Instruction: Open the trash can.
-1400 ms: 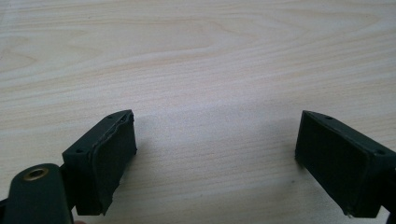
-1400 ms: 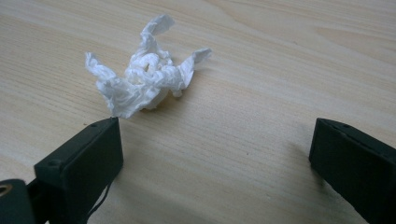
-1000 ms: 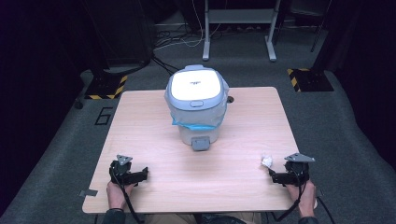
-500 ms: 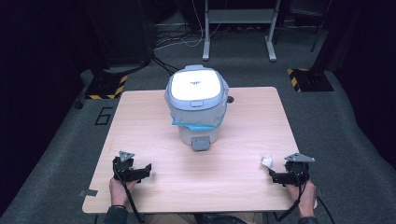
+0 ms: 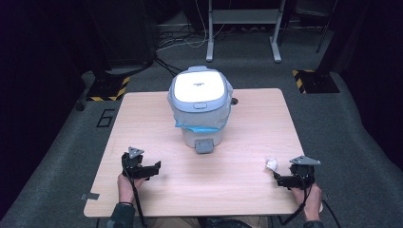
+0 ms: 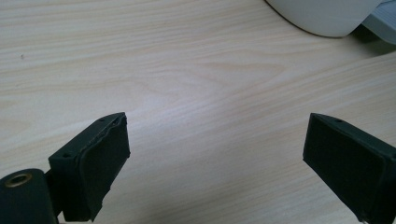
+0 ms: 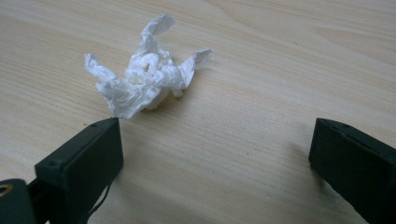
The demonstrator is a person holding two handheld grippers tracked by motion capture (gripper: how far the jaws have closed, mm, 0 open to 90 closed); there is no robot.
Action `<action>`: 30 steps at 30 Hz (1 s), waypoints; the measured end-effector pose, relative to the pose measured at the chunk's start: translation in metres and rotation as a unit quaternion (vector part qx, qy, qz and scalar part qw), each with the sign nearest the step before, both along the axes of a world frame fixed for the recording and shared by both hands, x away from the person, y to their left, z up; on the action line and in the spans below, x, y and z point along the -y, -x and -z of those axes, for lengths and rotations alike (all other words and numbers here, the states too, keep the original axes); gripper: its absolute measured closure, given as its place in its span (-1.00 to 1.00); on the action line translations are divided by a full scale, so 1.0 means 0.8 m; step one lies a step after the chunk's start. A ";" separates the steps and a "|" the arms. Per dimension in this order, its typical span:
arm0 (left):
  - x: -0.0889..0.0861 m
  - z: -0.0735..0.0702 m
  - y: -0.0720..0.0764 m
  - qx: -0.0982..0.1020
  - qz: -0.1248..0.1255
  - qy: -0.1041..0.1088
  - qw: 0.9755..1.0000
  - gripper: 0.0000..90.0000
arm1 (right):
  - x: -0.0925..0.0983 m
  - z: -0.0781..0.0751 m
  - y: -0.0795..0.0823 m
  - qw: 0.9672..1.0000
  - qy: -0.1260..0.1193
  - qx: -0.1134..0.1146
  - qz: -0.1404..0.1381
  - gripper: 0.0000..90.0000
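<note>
**Tissue just ahead of right hand-held gripper, bin waiting**

Crumpled tissue [image 7: 147,84] lying on the worktop [image 5: 247,190], just ahead of the right hand-held gripper [image 7: 215,158] and off toward one jaw. Jaws spread wide, holding nothing, likely readied to close round the wad. Left hand-held gripper [image 6: 215,158] likewise wide and empty, resting low over bare wood. Lidded bin [image 5: 200,107] well beyond both, lid shut, pedal facing the grippers, probably meant to take the tissue.

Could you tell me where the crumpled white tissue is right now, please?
In the high view, the crumpled tissue lies on the table's near right part, just ahead of the open right tool, well right of the pedal bin.
</note>
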State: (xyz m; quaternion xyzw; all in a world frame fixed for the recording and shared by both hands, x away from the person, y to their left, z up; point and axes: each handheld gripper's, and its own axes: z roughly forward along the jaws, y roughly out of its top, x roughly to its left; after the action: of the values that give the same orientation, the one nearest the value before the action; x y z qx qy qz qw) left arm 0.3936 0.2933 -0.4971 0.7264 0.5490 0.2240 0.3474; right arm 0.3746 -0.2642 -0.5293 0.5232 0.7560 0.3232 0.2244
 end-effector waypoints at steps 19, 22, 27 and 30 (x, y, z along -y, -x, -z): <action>0.028 -0.017 -0.015 0.009 0.029 0.004 1.000 -0.83 | 0.000 0.000 0.000 1.000 -0.001 0.000 0.000 -0.96; 0.036 -0.021 -0.019 0.013 0.035 0.002 0.999 -0.83 | 0.000 0.000 0.000 1.000 -0.001 0.000 -0.001 -0.96; 0.047 -0.025 -0.024 0.014 0.048 -0.001 0.999 -0.83 | 0.000 0.000 0.000 1.000 0.000 0.000 0.000 -0.96; 0.052 -0.027 -0.027 0.012 0.055 -0.005 0.998 -0.83 | 0.000 0.000 0.000 1.000 -0.001 0.000 -0.001 -0.96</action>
State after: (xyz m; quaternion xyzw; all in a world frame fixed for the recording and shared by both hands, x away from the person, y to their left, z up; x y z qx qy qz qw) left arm 0.4150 0.2515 -0.4759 0.7549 0.5028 0.2156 0.3618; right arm 0.3747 -0.2643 -0.5294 0.5227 0.7562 0.3239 0.2237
